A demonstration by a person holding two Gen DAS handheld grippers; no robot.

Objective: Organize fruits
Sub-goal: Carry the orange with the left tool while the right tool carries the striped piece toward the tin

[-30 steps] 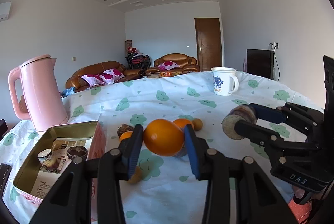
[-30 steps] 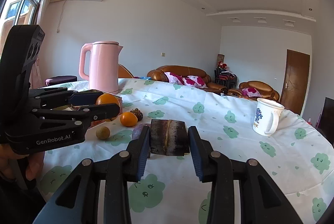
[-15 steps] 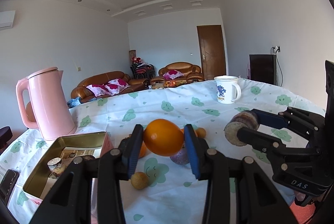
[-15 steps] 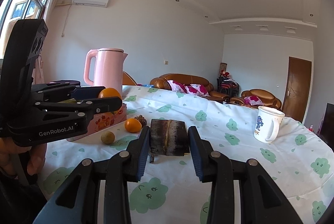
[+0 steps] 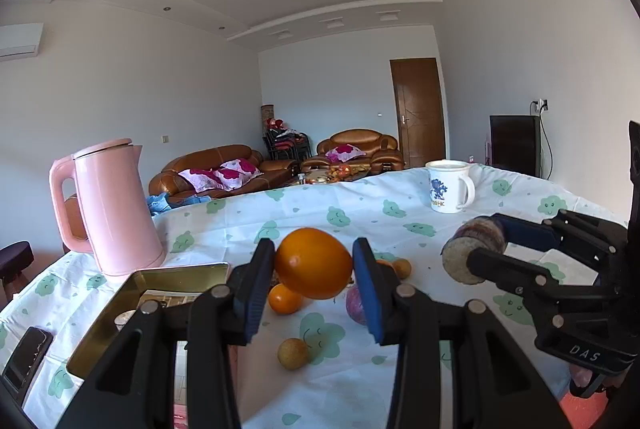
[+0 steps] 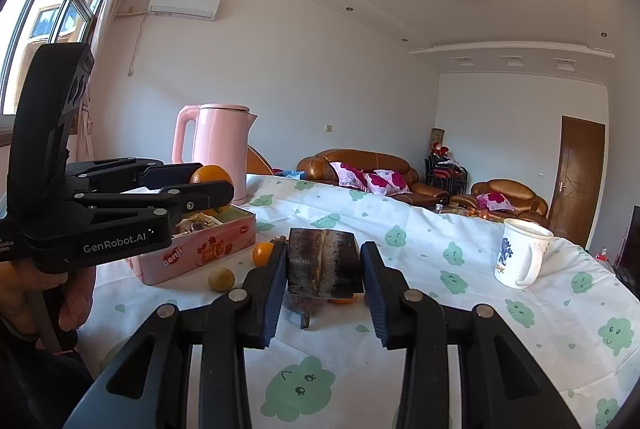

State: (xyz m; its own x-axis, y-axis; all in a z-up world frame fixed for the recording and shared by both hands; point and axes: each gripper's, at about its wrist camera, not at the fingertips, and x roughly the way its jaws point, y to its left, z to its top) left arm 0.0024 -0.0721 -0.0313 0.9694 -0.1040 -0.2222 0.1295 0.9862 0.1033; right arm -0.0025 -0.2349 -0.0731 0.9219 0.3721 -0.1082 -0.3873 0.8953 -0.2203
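A: Left wrist view: large orange (image 5: 313, 263) pinched between the blue pads of the left claw (image 5: 314, 279), lifted clear of the desk (image 5: 360, 385). Both pads press its sides.

B: Right wrist view: right claw (image 6: 323, 275) closed on a dark brown cut piece (image 6: 323, 263), flat-faced with a pale seam down the middle. Cannot tell what fruit it is. Also held above the cloth.

A: From my side that piece shows a round, pale, rough end (image 5: 464, 257) in the right claw (image 5: 476, 261), right of the orange.

B: Loose fruit on the desk below: small orange (image 5: 284, 299), a purplish fruit (image 5: 356, 305) partly behind the right-hand pad, a small tan round fruit (image 5: 293, 353) nearest the camera, another little orange one (image 5: 401, 268) farther back.

A: Tin box (image 5: 120, 317) at lower left, open, gold inside; contents too cut off to name. In your view its side is pink (image 6: 196, 255), and the left claw (image 6: 208, 189) hangs above it with the orange.

B: Agreed. A hand (image 6: 60, 289) grips that claw's handle at lower left.

A: Outward: pink kettle (image 5: 108, 209) behind the tin, white mug (image 5: 450, 187) with a blue print far right, dark phone (image 5: 26, 359) at the desk's left edge.

B: Cloth is white with green cloud faces.
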